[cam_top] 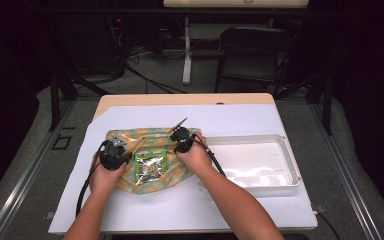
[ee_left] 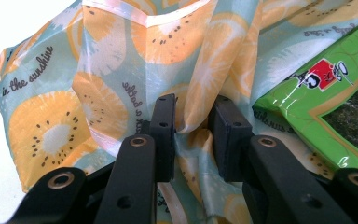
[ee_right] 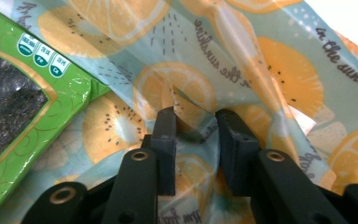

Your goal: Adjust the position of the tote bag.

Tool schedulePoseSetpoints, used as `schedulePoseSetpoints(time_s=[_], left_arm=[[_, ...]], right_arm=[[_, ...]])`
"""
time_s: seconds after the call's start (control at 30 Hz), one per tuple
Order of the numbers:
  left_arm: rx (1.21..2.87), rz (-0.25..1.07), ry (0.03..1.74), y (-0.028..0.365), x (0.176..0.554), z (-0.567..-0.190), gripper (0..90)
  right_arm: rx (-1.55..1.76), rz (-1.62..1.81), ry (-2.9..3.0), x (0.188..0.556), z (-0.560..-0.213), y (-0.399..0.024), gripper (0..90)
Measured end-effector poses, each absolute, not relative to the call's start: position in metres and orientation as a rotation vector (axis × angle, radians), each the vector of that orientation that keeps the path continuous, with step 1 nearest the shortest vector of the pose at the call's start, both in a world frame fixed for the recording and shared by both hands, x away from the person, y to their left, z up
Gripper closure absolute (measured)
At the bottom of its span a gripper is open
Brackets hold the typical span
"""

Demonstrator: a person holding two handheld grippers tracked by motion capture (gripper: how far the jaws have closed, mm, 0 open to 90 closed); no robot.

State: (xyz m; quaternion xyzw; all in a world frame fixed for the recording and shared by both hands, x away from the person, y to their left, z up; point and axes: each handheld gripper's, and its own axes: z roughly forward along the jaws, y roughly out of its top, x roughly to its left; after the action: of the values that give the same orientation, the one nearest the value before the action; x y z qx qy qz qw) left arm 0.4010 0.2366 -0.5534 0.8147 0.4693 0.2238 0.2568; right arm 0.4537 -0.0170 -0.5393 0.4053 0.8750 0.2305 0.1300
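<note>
A fabric bag printed with orange slices lies crumpled on the white sheet, with a green snack packet resting on its middle. My left gripper stands at the bag's left side. In the left gripper view its jaws pinch a raised fold of the bag, and the packet lies to the right. My right gripper is at the bag's right side. Its jaws hold a ridge of the bag, with the packet to the left.
A shallow white tray stands to the right of the bag, close to my right forearm. The white sheet covers most of the wooden table. A dark chair and cables sit beyond the far edge.
</note>
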Motion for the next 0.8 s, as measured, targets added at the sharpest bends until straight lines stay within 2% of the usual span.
schedulePoseSetpoints(time_s=[0.27, 0.8], left_arm=[[2.208, 0.609, 1.274, 0.238, 0.401, -0.553, 70.8], [2.179, 0.589, 1.298, 0.24, 0.402, -0.554, 68.0]], right_arm=[[1.209, 0.68, 2.537, 0.454, -0.539, -0.018, 71.5], [1.155, 0.802, 2.511, 0.442, -0.526, -0.017, 66.4]])
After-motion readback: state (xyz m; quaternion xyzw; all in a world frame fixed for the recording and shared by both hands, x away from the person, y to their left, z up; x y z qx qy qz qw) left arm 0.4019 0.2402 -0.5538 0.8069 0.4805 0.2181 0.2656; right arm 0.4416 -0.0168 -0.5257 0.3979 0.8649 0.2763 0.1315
